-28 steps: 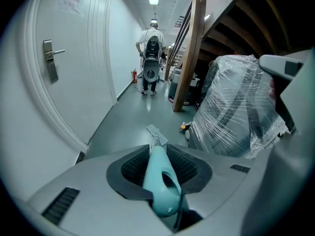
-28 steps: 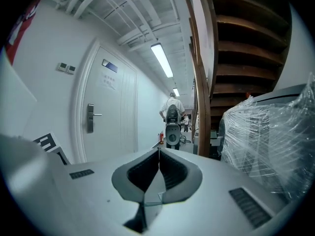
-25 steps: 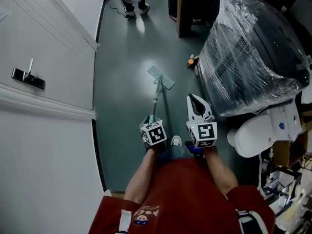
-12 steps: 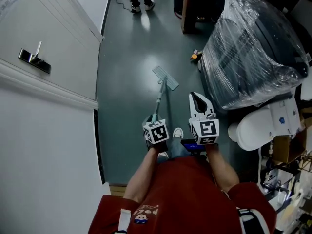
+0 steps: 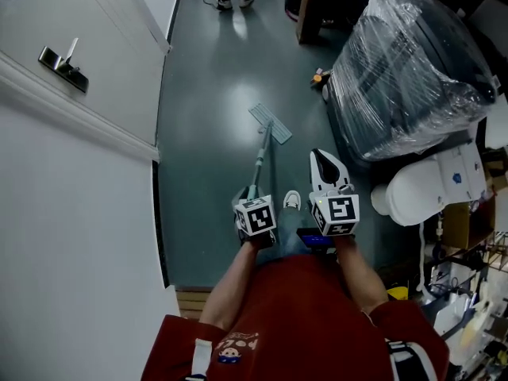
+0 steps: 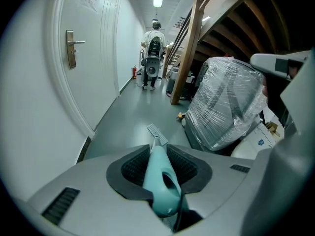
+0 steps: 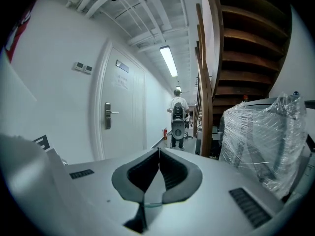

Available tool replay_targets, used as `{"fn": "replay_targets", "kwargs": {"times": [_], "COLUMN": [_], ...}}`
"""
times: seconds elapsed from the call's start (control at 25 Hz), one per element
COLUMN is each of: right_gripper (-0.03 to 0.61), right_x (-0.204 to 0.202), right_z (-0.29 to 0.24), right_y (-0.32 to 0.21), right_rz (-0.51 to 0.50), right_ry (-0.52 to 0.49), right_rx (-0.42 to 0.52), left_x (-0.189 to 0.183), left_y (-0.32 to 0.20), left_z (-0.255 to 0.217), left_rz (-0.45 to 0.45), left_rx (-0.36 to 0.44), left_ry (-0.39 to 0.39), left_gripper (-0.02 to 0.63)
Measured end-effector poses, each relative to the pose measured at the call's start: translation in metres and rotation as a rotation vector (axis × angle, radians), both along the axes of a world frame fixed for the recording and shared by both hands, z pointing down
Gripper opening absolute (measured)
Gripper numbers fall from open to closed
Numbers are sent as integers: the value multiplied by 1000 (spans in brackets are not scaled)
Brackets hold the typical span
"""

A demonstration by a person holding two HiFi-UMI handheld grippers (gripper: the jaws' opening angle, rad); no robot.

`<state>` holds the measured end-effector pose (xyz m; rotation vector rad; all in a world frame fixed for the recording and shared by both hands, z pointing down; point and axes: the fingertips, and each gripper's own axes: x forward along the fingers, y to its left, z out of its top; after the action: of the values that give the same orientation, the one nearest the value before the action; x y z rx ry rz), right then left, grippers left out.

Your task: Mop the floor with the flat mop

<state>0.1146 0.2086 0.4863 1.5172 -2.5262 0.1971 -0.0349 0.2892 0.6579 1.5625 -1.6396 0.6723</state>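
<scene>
So the left tool has its jaws clamped tight on the teal grip end of the flat mop, and the pole runs straight out from there toward 12 o'clock. The mop head sits flat on the grey-green floor, out in the middle of the corridor and well ahead of the person's white shoe. In the head view the left tool is at about 6 o'clock from the mop head, and the right tool is just beside it at 3 o'clock, not touching the mop at all. Looking along the right tool, its jaws are pressed together with nothing between them, and it's aimed down the hallway rather than at the floor. Over at 9 o'clock there's a white door with a metal lever handle. At 2 o'clock of the mop head there's a big bulky thing wrapped in clear plastic film, with a small orange object on the floor right at its edge. Way down the corridor at 12 o'clock another person stands with their back turned, near a slanted wooden post.
</scene>
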Motion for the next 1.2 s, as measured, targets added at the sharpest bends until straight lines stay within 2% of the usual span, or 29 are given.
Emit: {"fn": "replay_targets", "kwargs": {"times": [0.28, 0.52, 1.04, 1.2], "right_gripper": [18, 18, 18, 18], "right_x": [5, 10, 109, 123], "right_z": [1, -6, 3, -1], "right_y": [45, 71, 153, 165], "right_rz": [1, -36, -98, -117], "right_ry": [43, 15, 5, -2], "right_rx": [-17, -4, -14, -6], "left_x": [2, 20, 122, 137], "left_y": [57, 87, 179, 200], "left_z": [6, 6, -5, -10], "left_rz": [-17, -29, -89, -96], "left_rx": [-12, -10, -24, -26], "left_ry": [12, 10, -30, -32], "left_gripper": [121, 121, 121, 121]}}
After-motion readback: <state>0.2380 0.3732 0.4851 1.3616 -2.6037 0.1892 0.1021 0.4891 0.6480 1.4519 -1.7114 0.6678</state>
